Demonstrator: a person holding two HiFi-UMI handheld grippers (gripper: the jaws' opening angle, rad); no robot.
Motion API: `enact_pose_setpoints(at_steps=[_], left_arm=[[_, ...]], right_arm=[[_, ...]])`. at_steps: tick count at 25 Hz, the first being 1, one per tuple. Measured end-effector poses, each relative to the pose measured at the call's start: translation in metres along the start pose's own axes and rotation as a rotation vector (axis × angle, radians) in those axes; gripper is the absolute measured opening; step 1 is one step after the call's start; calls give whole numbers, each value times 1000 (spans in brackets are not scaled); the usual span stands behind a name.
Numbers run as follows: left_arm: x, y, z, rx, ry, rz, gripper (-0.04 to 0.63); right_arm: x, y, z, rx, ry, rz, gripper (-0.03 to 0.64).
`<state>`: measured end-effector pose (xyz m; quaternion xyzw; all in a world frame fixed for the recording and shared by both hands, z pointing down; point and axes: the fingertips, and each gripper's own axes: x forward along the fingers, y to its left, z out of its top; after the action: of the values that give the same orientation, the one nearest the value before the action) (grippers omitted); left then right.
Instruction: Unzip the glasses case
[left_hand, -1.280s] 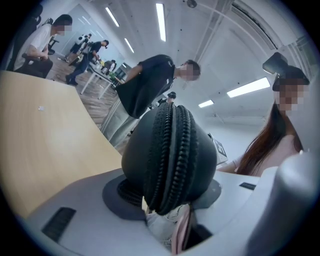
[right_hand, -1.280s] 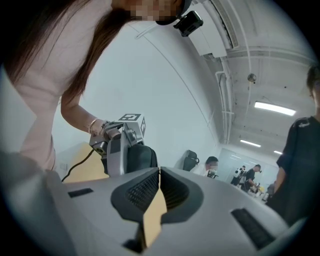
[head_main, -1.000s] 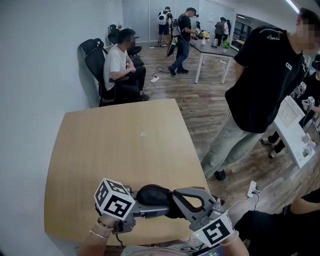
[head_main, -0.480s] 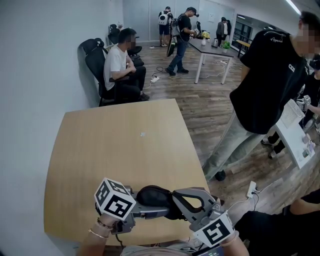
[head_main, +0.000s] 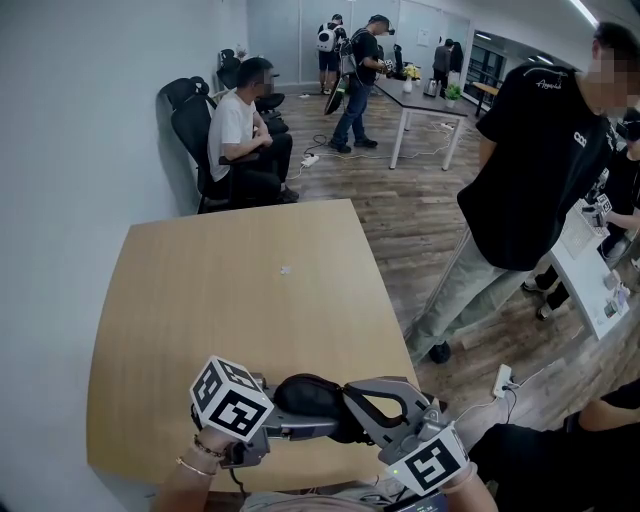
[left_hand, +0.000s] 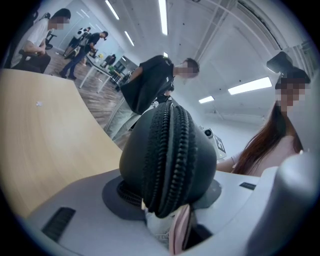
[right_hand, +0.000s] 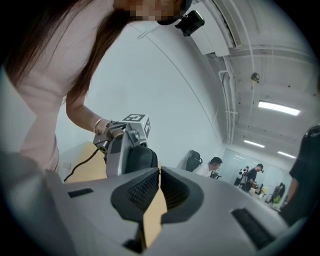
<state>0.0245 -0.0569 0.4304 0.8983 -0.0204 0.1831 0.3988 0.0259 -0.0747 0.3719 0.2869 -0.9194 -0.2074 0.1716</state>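
Head view, table: light wooden table (head_main: 250, 290) with rounded corners, filling the middle of the view, white wall along its left side.
Standing person: black T-shirt and pale trousers (head_main: 530, 170), on the wood floor just right of the table.
Seated person: white T-shirt (head_main: 235, 130), on a black office chair beyond the table's far edge.
Right gripper: grey two-jaw gripper (right_hand: 160, 174), jaws pressed together at the tips, nothing made out between them. Tips at the right end of the case in the head view.
Left gripper: grey two-jaw gripper with marker cube (head_main: 300, 424), clamped on the case from both sides.
Glasses case: black oval zip-up glasses case (left_hand: 167, 155), between the two grippers over the table's near edge. Contact with the tabletop unclear.
Zip: black toothed zip (left_hand: 170, 140), running up the middle of the case's rounded end, facing the left gripper's camera.
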Motion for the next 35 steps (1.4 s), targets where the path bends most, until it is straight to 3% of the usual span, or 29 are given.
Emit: enact_pose_setpoints(at_steps=[13,23,35], left_arm=[[-1,-2,-3,6,20,-40,192],[-3,-13,-15,63,126,-125,192],[2,-12,-18,75,157,-120,193]], right_arm=[[1,4,2,14,-11,29,15],[-5,14,8,33,-11,98,15],[-4,14,10,32,-22,93,15]])
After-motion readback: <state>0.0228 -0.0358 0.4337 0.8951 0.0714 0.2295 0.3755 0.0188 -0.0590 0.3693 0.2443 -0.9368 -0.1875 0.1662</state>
